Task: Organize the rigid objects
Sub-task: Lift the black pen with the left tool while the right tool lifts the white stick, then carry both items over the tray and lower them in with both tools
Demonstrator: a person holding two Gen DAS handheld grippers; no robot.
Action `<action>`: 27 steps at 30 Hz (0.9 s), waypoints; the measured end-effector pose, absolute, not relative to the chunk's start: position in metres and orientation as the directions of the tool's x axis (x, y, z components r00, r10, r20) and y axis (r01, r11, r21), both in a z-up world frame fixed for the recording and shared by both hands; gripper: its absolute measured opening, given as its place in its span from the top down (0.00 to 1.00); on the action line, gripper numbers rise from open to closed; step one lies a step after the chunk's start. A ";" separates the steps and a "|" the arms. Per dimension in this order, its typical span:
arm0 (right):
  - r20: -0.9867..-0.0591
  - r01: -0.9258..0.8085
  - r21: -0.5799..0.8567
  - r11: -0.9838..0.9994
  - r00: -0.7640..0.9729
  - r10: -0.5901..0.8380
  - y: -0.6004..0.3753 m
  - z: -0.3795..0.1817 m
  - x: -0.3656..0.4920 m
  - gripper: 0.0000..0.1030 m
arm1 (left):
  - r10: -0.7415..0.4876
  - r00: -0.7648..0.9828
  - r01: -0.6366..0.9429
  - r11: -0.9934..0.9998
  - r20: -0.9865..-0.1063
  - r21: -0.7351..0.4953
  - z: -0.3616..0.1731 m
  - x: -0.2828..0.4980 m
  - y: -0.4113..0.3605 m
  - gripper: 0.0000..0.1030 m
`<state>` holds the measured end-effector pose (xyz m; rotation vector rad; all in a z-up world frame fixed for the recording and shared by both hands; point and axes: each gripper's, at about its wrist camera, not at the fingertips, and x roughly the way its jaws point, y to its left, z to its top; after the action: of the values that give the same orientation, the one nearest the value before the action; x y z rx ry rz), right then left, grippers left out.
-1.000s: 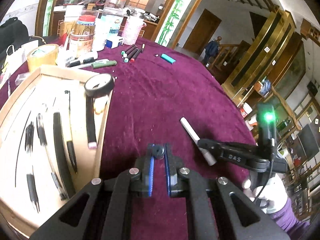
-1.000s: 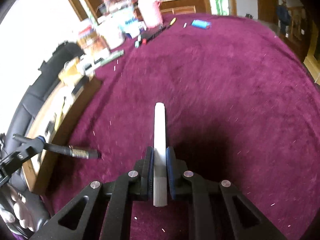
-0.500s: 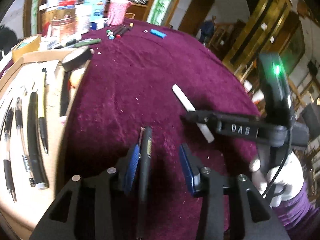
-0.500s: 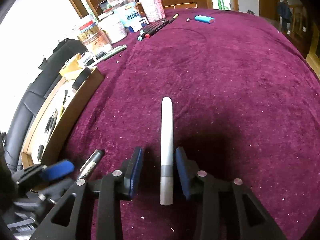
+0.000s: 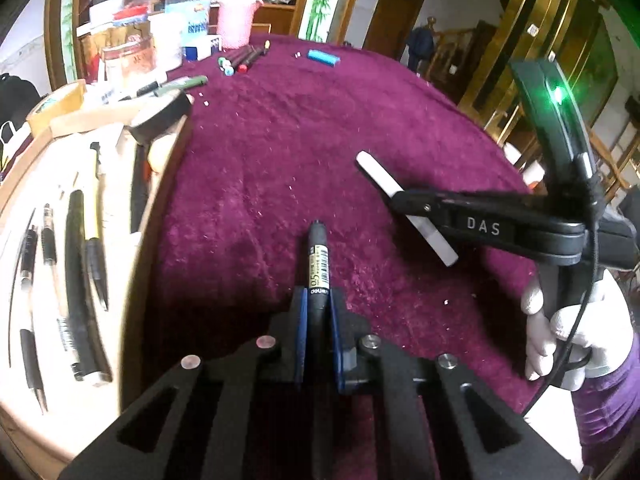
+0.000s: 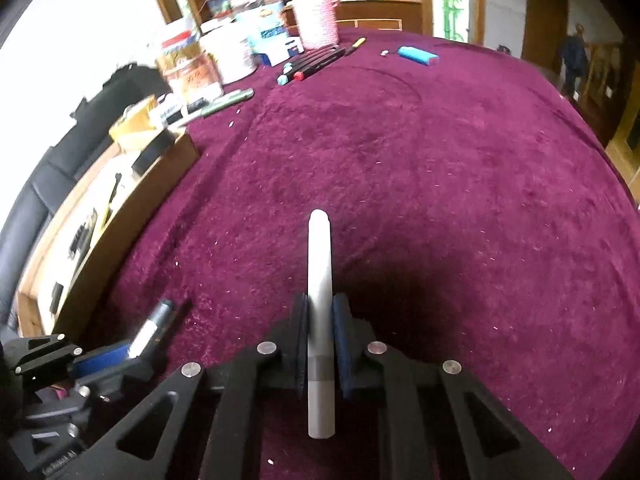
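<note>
My left gripper (image 5: 318, 300) is shut on a black pen (image 5: 318, 256) with a barcode label, which points forward over the purple cloth. My right gripper (image 6: 320, 308) is shut on a white marker (image 6: 319, 280) that sticks out ahead of the jaws. The right gripper (image 5: 404, 202) with the white marker (image 5: 380, 176) also shows in the left wrist view. The left gripper (image 6: 120, 354) with the black pen (image 6: 154, 326) shows low left in the right wrist view. A wooden tray (image 5: 136, 280) with several pens lies to the left.
A black tape roll (image 5: 160, 114) rests on the tray's far corner. Markers (image 5: 240, 62), a blue lighter (image 5: 323, 57), a green pen (image 5: 184, 82), jars and a pink cup (image 5: 236, 20) crowd the table's far left. The purple cloth (image 6: 440, 184) covers the table.
Both grippers were open around their pens half a second ago and have now shut on them. The left gripper's pen now points forward between the jaws.
</note>
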<state>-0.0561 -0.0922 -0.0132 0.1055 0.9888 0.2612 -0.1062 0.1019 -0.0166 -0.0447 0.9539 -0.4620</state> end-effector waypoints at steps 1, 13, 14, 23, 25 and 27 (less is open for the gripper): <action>-0.805 -0.166 0.220 0.961 0.525 0.275 -0.094 -0.011 -0.058 0.87 | -0.406 0.494 0.361 0.900 -0.769 -0.243 -0.014 -0.108 0.103 0.90; -0.715 -0.252 0.337 0.907 0.558 0.421 -0.077 0.041 -0.085 0.87 | -0.481 0.585 0.349 0.876 -0.653 -0.333 0.037 -0.136 0.148 0.90; -0.709 -0.267 0.349 0.898 0.551 0.440 -0.071 0.045 -0.085 0.87 | -0.483 0.594 0.345 0.875 -0.643 -0.339 0.041 -0.139 0.154 0.90; -0.694 -0.367 0.445 0.817 0.435 0.574 -0.005 0.056 -0.079 0.87 | -0.367 0.704 0.176 0.919 -0.608 -0.352 0.061 -0.156 0.244 0.90; -0.698 -0.380 0.448 0.809 0.416 0.583 0.011 0.055 -0.078 0.87 | -0.332 0.716 0.127 0.927 -0.615 -0.353 0.058 -0.156 0.265 0.90; -0.703 -0.397 0.450 0.800 0.396 0.591 0.028 0.054 -0.078 0.86 | -0.296 0.722 0.085 0.935 -0.625 -0.344 0.055 -0.155 0.282 0.90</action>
<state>-0.0780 0.0277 0.0538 0.2235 0.9799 0.6322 -0.1551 0.2817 0.0547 -0.3028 0.7365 -0.2138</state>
